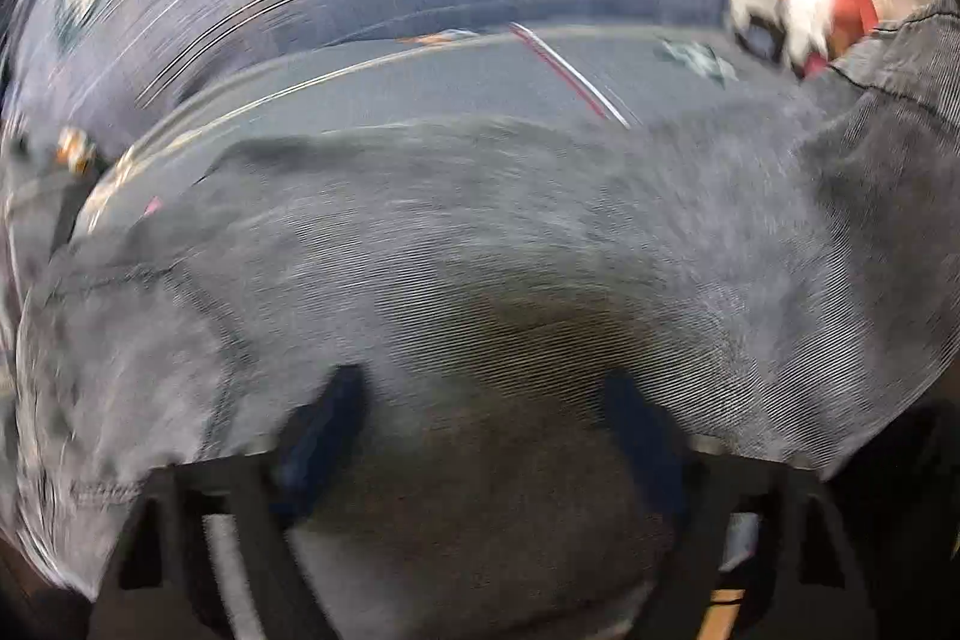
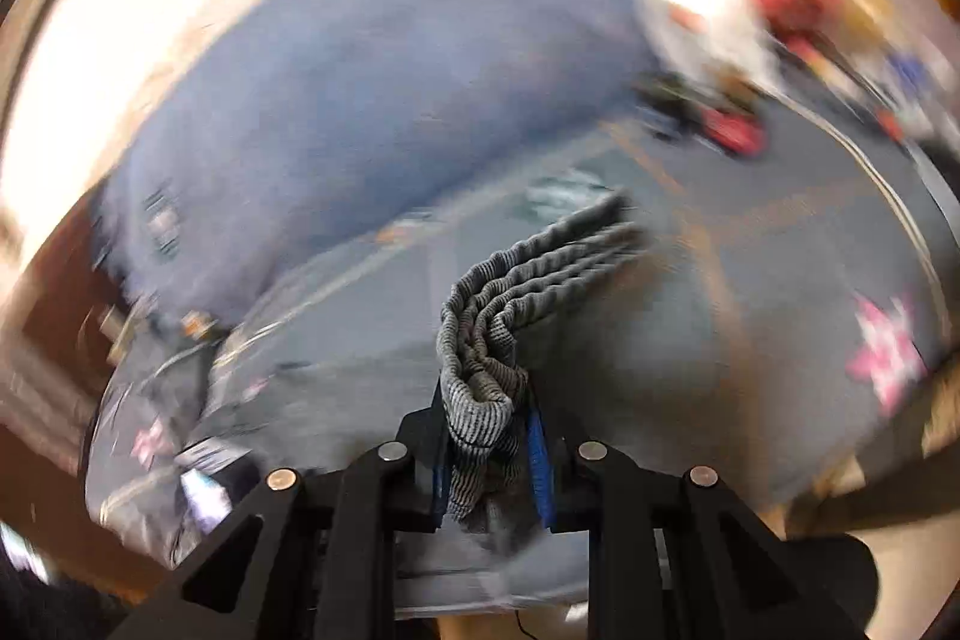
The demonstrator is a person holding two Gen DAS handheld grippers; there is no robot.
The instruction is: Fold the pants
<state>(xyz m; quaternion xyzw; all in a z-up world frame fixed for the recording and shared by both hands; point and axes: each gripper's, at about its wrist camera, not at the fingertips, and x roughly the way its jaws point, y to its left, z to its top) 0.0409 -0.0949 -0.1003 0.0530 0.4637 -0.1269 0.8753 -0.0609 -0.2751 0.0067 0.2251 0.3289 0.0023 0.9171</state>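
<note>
My right tool (image 2: 487, 436) grips bunched grey corduroy pants (image 2: 480, 340) above the grey bench (image 2: 750, 280); my left tool (image 1: 480, 412) is spread apart over the pants. Everything is blurred.

Looks like lab or workshop bench, heavily blurred: grey mat (image 2: 750, 280) with taped lines and pink marks below jaws, blue partition (image 2: 390, 100) beyond, cluttered gear (image 2: 738, 124) upper right.
</note>
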